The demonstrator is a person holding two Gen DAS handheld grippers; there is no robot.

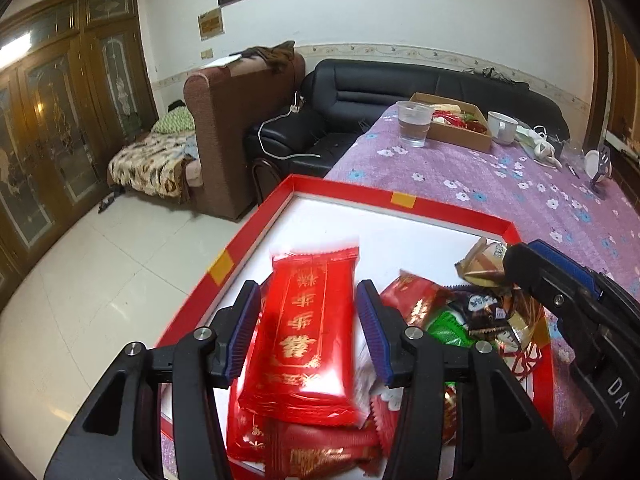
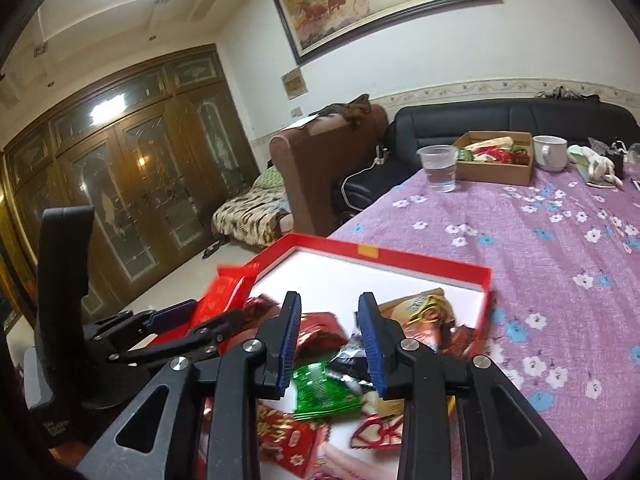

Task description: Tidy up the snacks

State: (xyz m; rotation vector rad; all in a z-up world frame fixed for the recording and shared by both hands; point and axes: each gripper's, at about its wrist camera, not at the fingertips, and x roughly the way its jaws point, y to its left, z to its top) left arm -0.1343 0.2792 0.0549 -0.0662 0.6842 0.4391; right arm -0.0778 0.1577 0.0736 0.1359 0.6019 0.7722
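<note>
Your left gripper [image 1: 306,330] and right gripper [image 2: 330,340] have black frames, ribbed blue pads inside the jaws, and silver screws behind them.

Your red packet [image 1: 304,328] is glossy foil, and the green packet [image 2: 324,394] is shiny film. You've got a matt card tray [image 1: 452,210] on a soft printed cloth [image 2: 560,240]. Gripper pads [image 1: 374,328] look ribbed blue rubber.

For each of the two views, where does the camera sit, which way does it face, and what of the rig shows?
Left wrist: on the left gripper, looking down over the red tray; a long red packet lies between its jaws, right gripper at the right edge.
Right wrist: on the right gripper, jaws over a green packet; left gripper on the left side.
Shared: tray, purple tablecloth, cardboard box, plastic cup.
</note>
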